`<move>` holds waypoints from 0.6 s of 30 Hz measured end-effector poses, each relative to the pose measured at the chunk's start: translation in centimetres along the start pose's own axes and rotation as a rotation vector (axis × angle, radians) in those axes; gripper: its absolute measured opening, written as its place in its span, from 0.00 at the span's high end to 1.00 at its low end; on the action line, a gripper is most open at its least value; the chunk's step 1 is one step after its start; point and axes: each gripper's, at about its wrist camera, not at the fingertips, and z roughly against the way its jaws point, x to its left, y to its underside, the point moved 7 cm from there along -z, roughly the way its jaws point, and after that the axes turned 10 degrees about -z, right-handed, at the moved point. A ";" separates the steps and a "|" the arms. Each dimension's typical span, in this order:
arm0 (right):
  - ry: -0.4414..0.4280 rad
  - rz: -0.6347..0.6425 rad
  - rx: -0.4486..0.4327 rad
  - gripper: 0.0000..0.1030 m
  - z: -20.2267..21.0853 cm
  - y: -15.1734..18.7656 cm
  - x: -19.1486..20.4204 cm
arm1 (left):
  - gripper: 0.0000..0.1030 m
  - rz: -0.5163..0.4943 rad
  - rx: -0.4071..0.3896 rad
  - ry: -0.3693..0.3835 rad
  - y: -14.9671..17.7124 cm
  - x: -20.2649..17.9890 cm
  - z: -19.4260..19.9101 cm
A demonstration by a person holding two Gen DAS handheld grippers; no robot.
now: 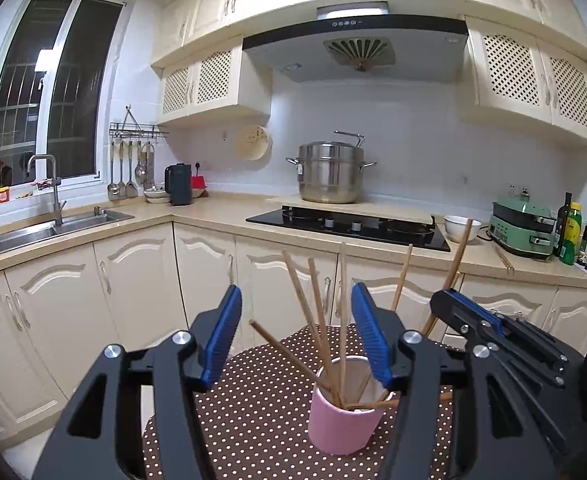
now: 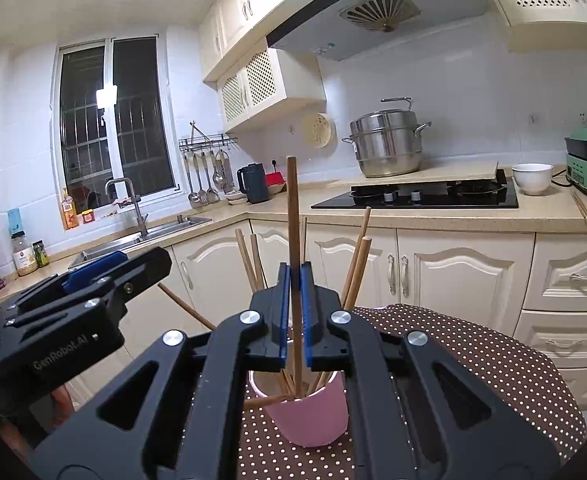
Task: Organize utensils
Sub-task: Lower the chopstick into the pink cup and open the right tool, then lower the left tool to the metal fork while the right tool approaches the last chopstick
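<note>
While the left gripper (image 1: 295, 330) reached almost level over the brown white-dotted cloth (image 1: 253, 392), its two blue-padded jaws stood well apart, gripping nothing. Between them, and just below their tips, sat one pink cylindrical cup (image 1: 343, 420) holding a fan of thin wooden chopsticks (image 1: 313, 316); about seven sticks could be counted, though those behind the right-hand jaw were partly hidden. Beyond that jaw, the right gripper (image 1: 447, 300) came in slantwise, with one stick rising past its tip.

From the right wrist, the right gripper (image 2: 295, 276) pointed nearly level, its two jaws closed on a single upright wooden chopstick (image 2: 293, 216) whose lower end ran down between them into the pink cup (image 2: 309, 420) directly beneath. Roughly six other chopsticks (image 2: 357, 264) leaned out on either side of the jaws. To their left, the left gripper (image 2: 133, 260) showed side-on, its black body printed "GenRobot.AI".
</note>
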 end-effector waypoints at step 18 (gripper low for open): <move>0.050 -0.021 -0.131 0.52 6.3 -3.1 -0.2 | 0.43 0.008 0.026 0.028 0.0 0.8 4.6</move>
